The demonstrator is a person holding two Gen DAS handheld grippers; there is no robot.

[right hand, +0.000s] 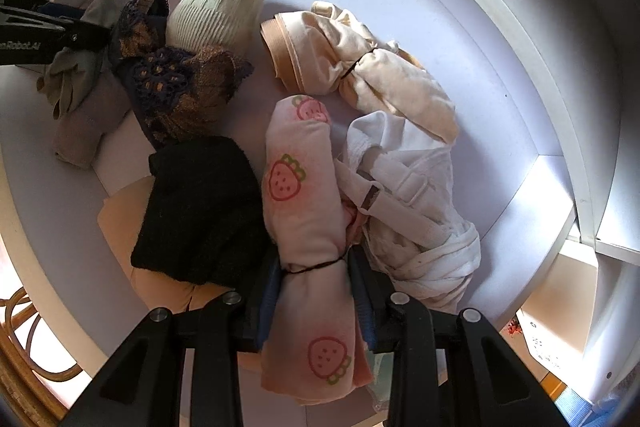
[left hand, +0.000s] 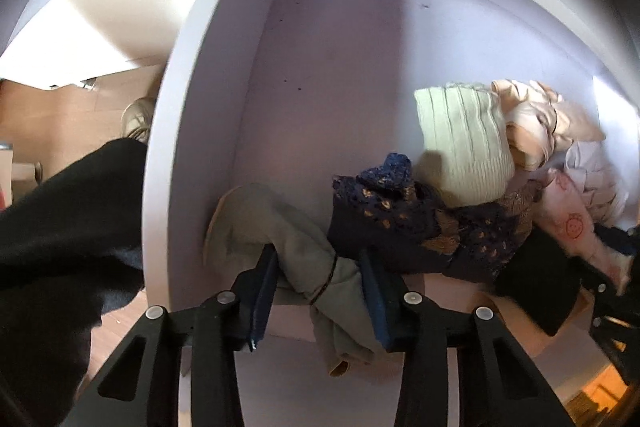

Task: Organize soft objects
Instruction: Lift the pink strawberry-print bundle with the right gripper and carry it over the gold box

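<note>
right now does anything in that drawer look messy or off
Most pieces are tied rolls, but the white garment lies loose and unrolled at the drawer's right side, straps splayed. The navy lace piece is also crumpled open, sprawling between the grey-green roll and the ribbed roll.

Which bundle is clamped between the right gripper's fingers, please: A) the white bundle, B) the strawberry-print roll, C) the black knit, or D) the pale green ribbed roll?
B: in the right wrist view, the right gripper has both pads pressed against the strawberry-print roll, just below its thin black tie.
</note>
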